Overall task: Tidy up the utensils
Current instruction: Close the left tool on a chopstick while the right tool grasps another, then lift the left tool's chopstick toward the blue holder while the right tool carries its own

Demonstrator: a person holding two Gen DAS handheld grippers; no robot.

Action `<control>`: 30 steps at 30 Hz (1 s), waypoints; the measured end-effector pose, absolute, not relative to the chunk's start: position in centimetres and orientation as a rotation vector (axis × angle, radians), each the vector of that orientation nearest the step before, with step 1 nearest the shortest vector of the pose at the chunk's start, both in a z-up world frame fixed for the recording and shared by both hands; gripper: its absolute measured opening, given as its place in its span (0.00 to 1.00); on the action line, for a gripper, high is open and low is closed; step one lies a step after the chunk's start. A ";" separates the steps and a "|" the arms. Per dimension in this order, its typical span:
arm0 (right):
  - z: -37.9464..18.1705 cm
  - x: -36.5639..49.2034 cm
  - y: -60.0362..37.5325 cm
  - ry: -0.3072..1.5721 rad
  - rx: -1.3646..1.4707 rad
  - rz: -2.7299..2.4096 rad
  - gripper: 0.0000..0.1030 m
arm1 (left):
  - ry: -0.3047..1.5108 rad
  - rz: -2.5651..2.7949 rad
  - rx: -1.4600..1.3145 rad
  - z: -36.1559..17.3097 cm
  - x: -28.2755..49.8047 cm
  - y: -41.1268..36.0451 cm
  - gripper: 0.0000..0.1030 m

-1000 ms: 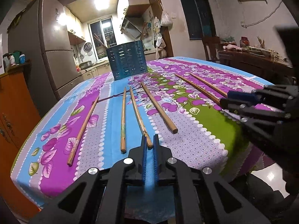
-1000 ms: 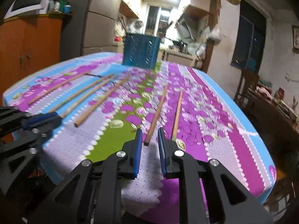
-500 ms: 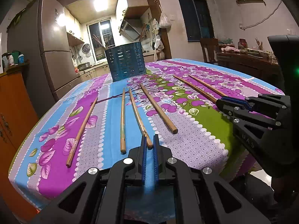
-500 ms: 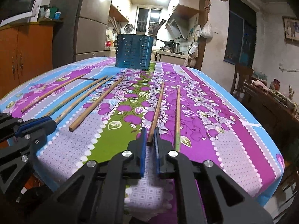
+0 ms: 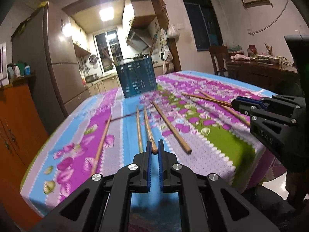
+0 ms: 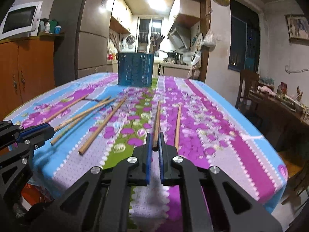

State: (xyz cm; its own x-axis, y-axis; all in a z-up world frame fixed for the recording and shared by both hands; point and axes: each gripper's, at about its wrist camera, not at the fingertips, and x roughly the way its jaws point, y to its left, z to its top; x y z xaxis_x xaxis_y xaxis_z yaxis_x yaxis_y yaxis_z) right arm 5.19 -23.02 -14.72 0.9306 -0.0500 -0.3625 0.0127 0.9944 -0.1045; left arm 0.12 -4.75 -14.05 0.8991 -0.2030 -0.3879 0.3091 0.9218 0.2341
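Several wooden chopsticks lie on the flowered tablecloth (image 5: 222, 150). My left gripper (image 5: 154, 147) has its narrowly parted jaws around the near end of one chopstick (image 5: 148, 127). My right gripper (image 6: 154, 141) stands the same way around the near end of another chopstick (image 6: 156, 119), with a second one (image 6: 177, 123) just to its right. I cannot tell whether either pair of jaws presses its stick. A blue perforated utensil holder (image 5: 136, 80) stands at the table's far end, also in the right wrist view (image 6: 135, 69), with a few sticks in it.
Three more chopsticks (image 6: 102, 125) lie on the left half of the table. A fridge (image 5: 56, 61) and an orange cabinet (image 5: 17, 119) stand to the left. A wooden chair (image 6: 249, 89) and a cluttered sideboard (image 6: 280, 104) stand to the right.
Both grippers have moved forward over the table edge, so that each now has a chopstick end between its jaws. The right jaws have narrowed.
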 end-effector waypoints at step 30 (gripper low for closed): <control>-3.9 3.4 -24.7 0.163 -0.141 0.069 0.04 | 0.202 -0.355 0.202 -3.5 -1.2 -3.3 0.07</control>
